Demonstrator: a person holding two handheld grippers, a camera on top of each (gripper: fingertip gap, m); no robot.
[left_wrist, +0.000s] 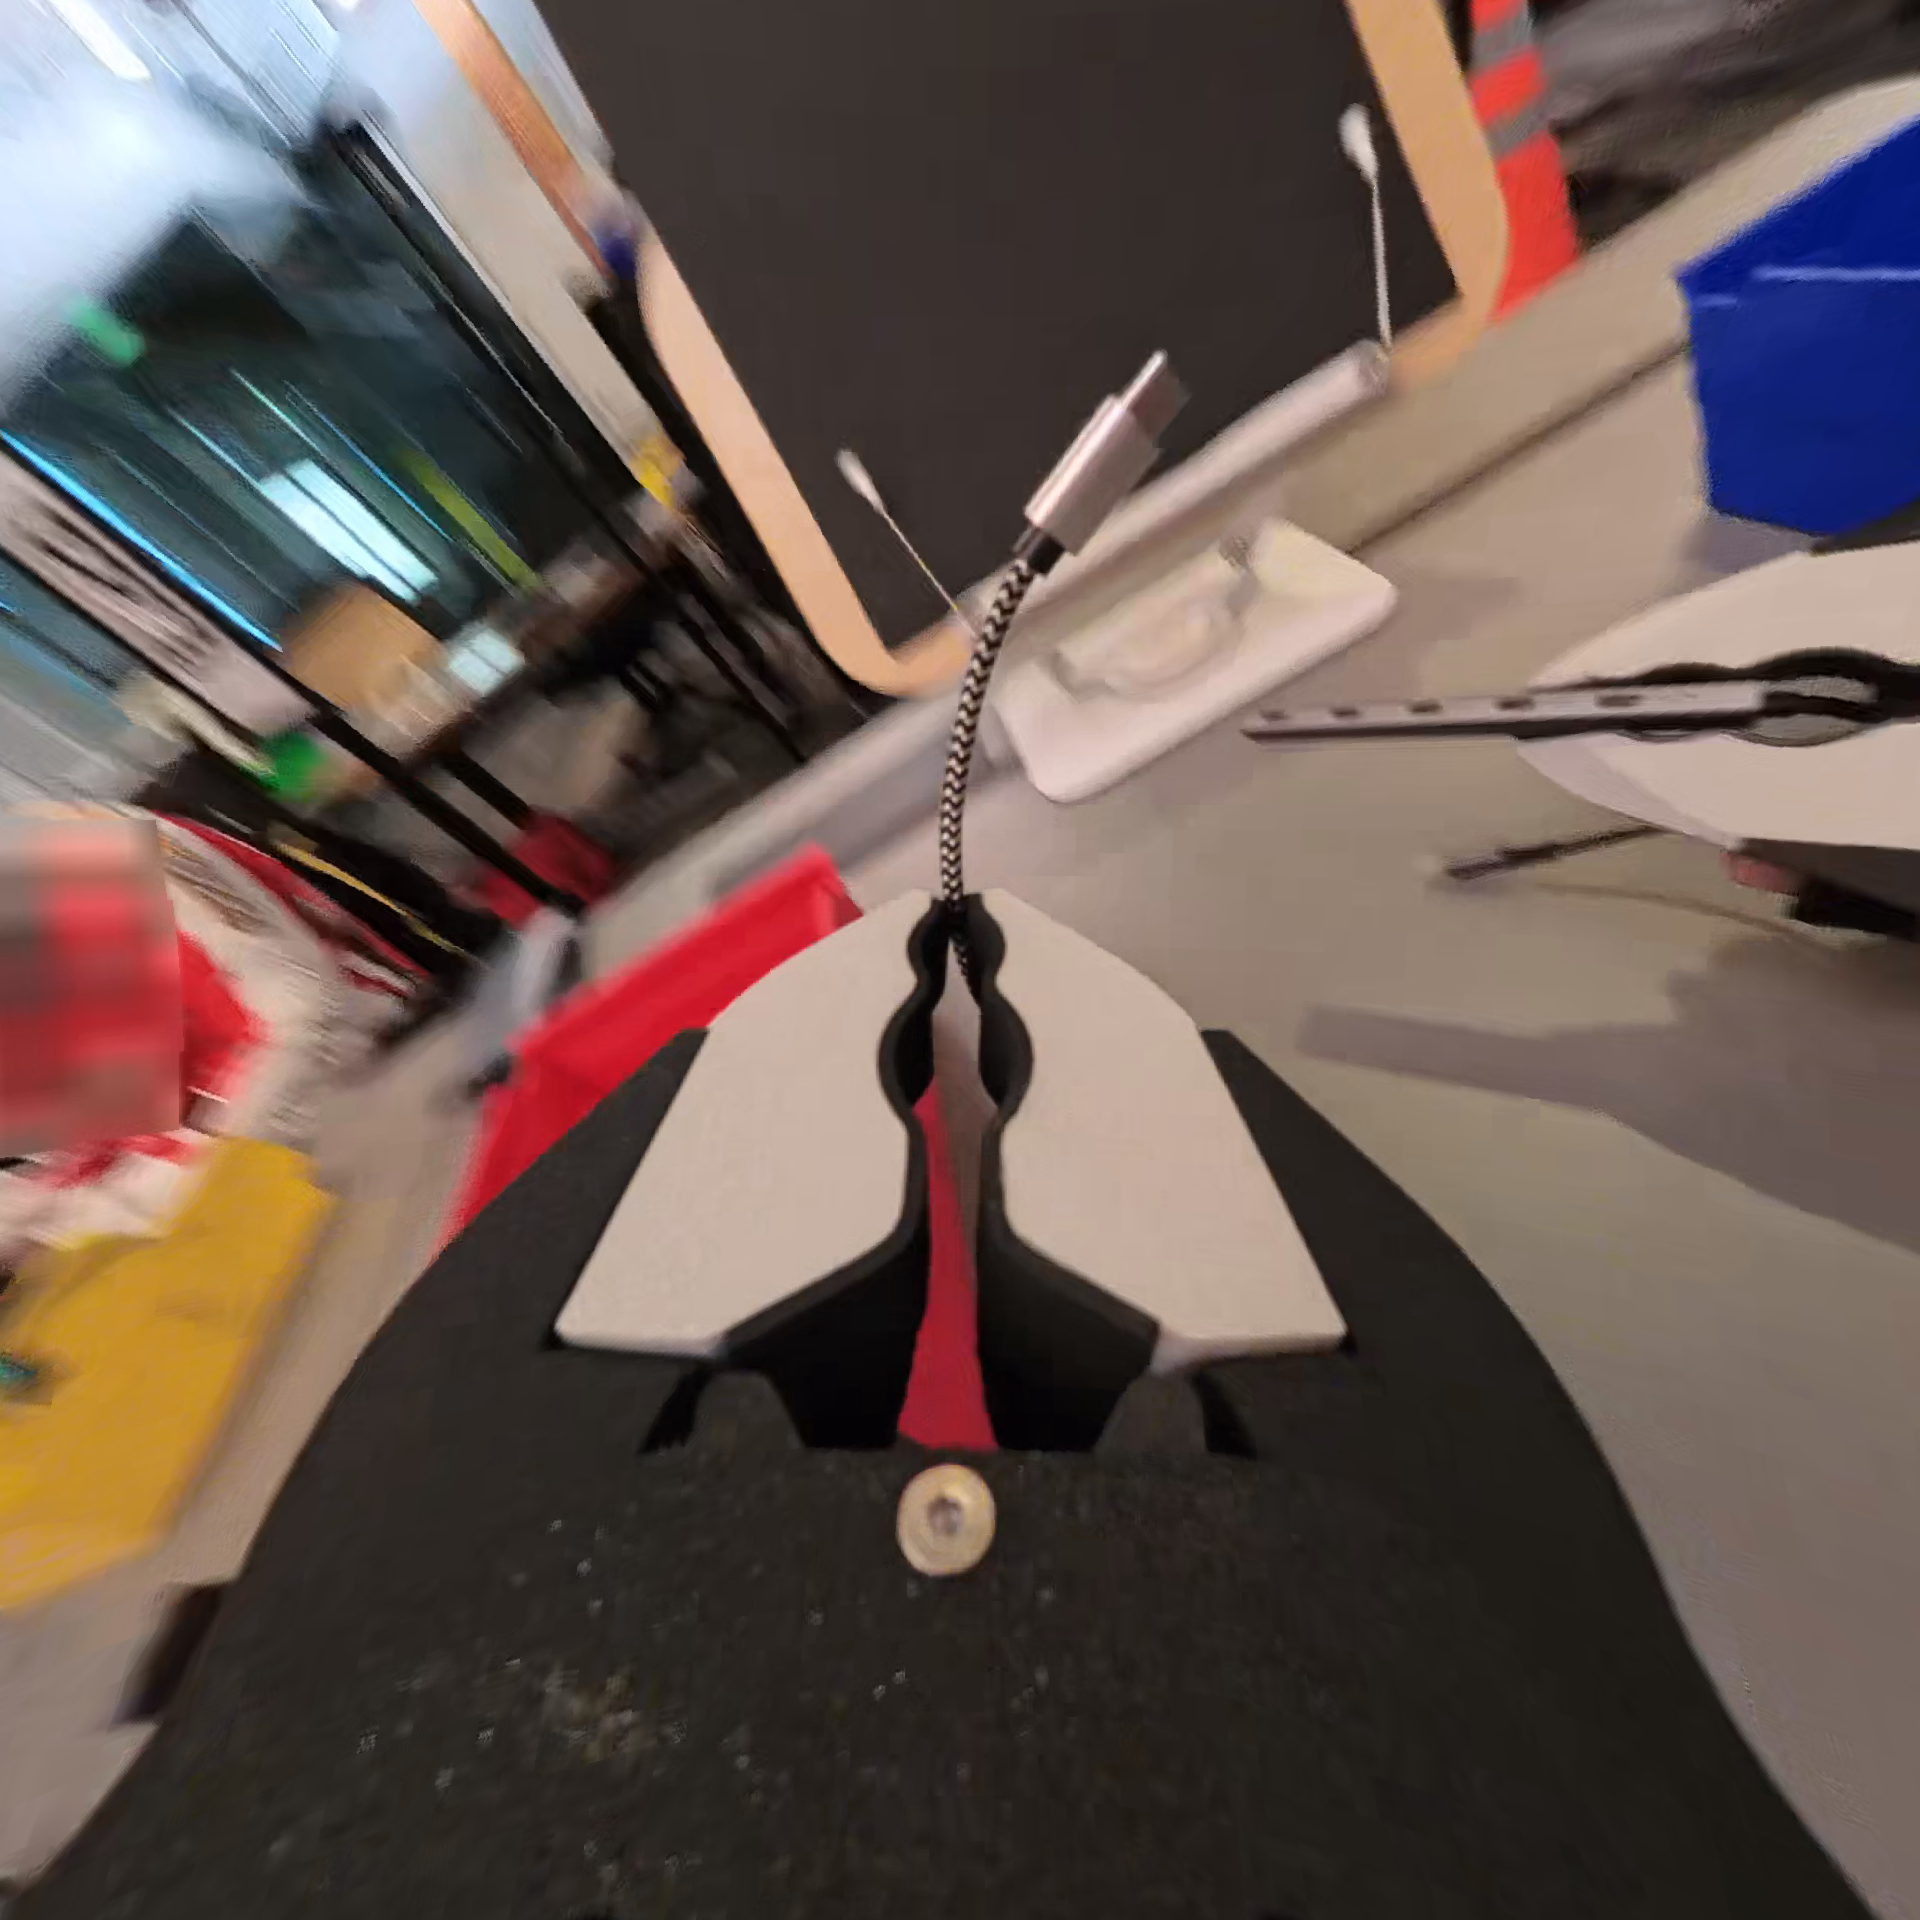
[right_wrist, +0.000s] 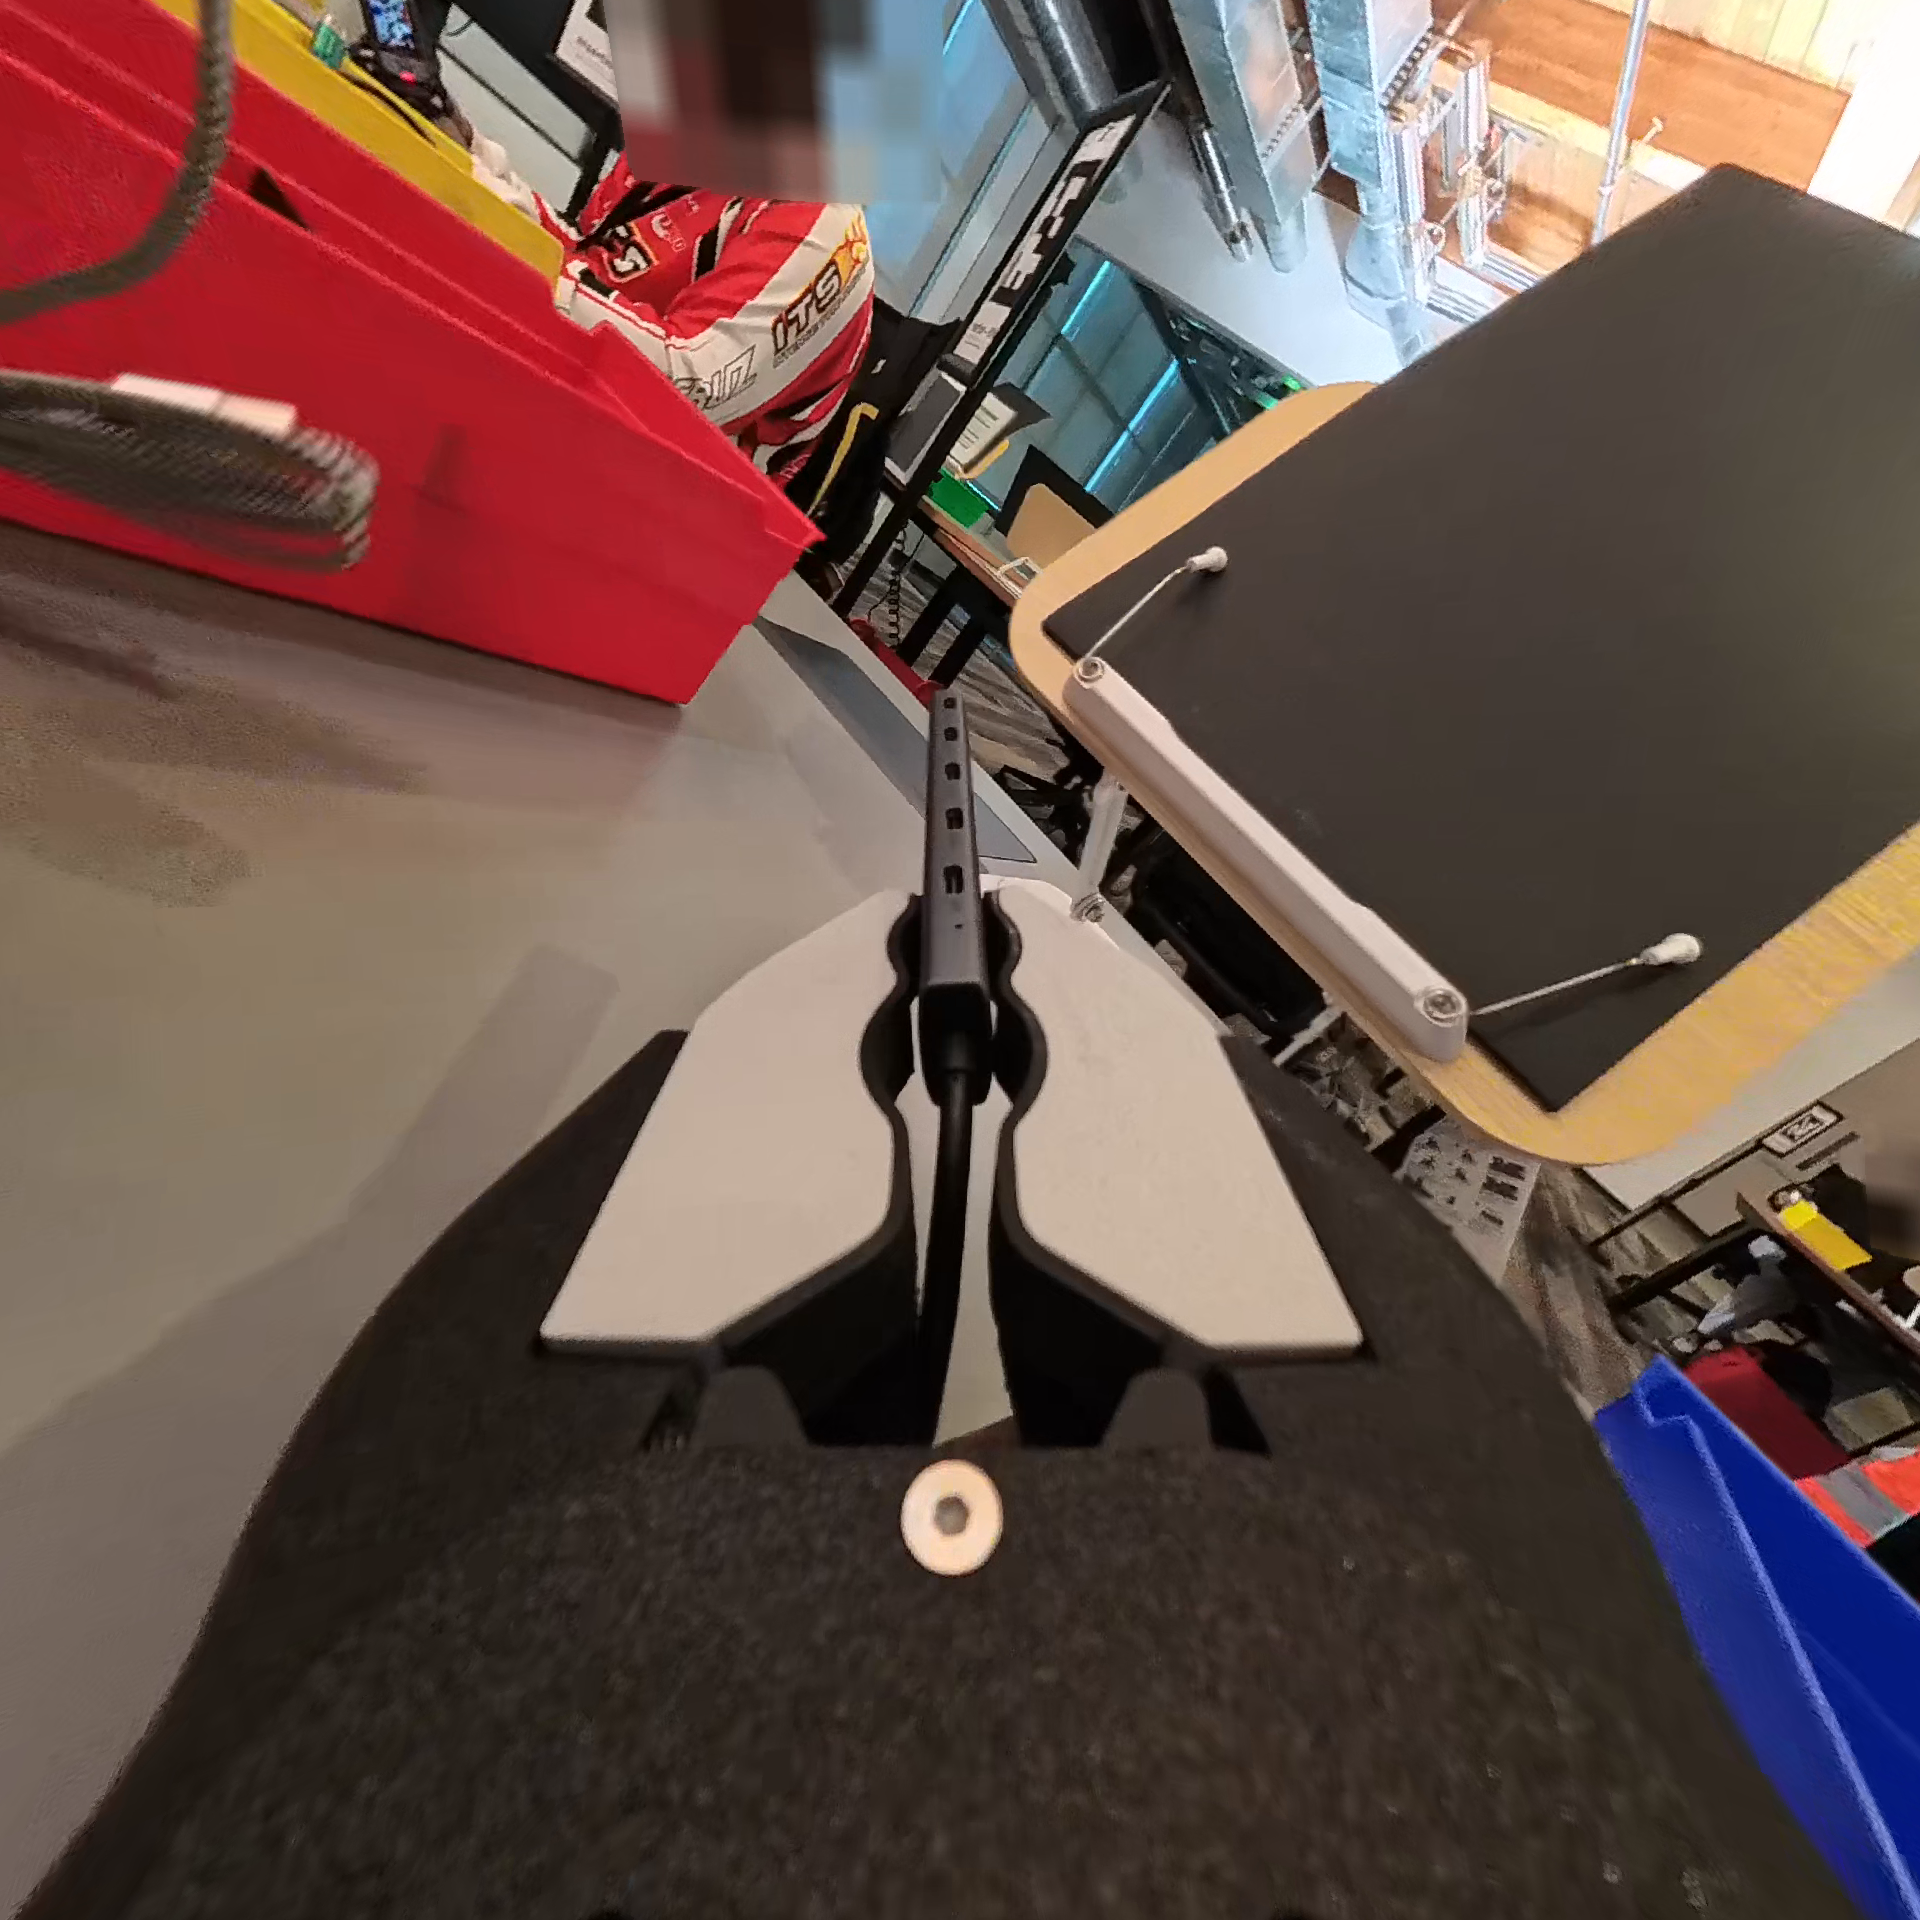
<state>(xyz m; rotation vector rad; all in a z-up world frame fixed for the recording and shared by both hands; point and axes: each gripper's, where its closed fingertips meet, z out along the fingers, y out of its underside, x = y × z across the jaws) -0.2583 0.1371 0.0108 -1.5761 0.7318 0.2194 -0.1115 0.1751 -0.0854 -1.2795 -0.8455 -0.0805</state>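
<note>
Grey worktop (right_wrist: 312, 935) in a cluttered workshop. Left gripper (left_wrist: 961, 914) pinches a braided cable (left_wrist: 971, 727) at its tips; the silver plug (left_wrist: 1107, 447) stands free above, tilted right. Right gripper (right_wrist: 956, 914) is clamped on a slim dark hub (right_wrist: 951, 821), ports showing, cord trailing back between the fingers. Judgement: keep both grips firm, square plug to port. Farther off: red bin (right_wrist: 468, 416), blue bin (left_wrist: 1808, 384), black board (right_wrist: 1507, 623)

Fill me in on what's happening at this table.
The left gripper is shut on a braided cable, its silver plug sticking up in the air. The right gripper is shut on a slim dark hub with a row of ports. Both are held above a grey table, with a red bin and a blue bin nearby.
</note>
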